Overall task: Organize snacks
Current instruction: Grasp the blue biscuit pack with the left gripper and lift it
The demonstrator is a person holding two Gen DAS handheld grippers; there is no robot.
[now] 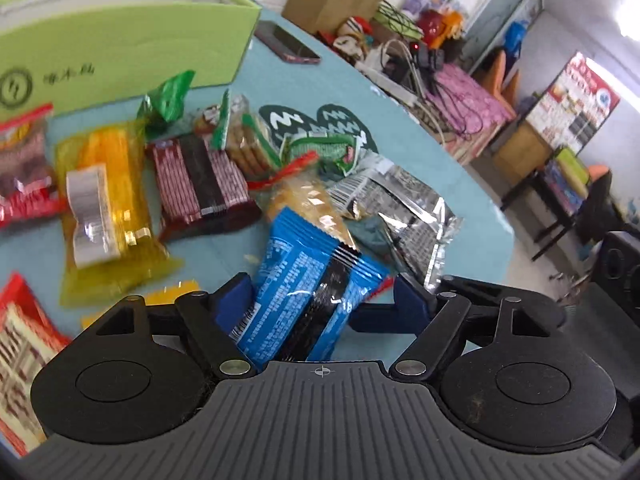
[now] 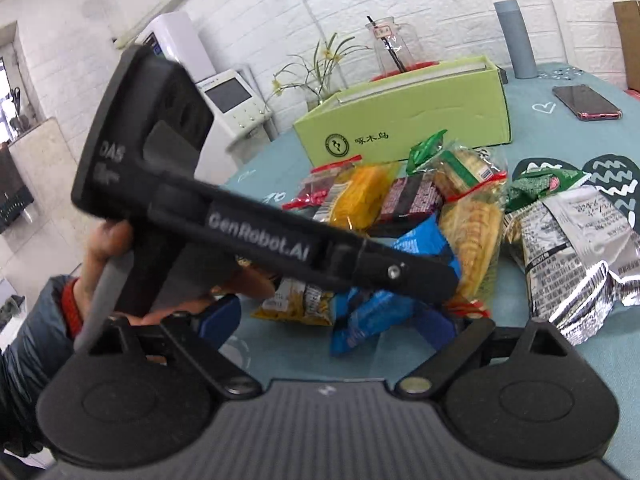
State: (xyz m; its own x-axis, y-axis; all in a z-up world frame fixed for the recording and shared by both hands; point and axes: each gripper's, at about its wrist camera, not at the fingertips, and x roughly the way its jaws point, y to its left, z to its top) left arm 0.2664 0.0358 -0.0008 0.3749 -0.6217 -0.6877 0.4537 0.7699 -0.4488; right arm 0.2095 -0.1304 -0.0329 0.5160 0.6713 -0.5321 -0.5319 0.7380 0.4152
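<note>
1. Left gripper (image 1: 320,300): jaws spread to either side of the blue snack packet (image 1: 304,300). The left blue finger (image 1: 234,300) lies against the packet's edge; the right finger stands clear of it, so the packet sits between the jaws without a visible pinch.
2. Right gripper (image 2: 328,322): jaws spread wide, nothing between the pads. In its view the left gripper's black body crosses the frame, held by a hand (image 2: 104,264) with a dark sleeve.
3. Blue snack packet, right wrist view (image 2: 372,316): lies at the near edge of the snack heap, under the left gripper's tip.
4. Snack heap: just beyond the blue packet, a yellow cracker bag (image 1: 308,200) and a silver foil packet (image 1: 404,208); farther left, a maroon striped packet (image 1: 200,180) and an orange-yellow packet (image 1: 104,208).
5. Green box (image 1: 132,44): stands open-topped behind the heap, on the light blue tablecloth (image 1: 452,176).
6. Phone (image 1: 286,42): lies flat on the cloth beside the box.
</note>
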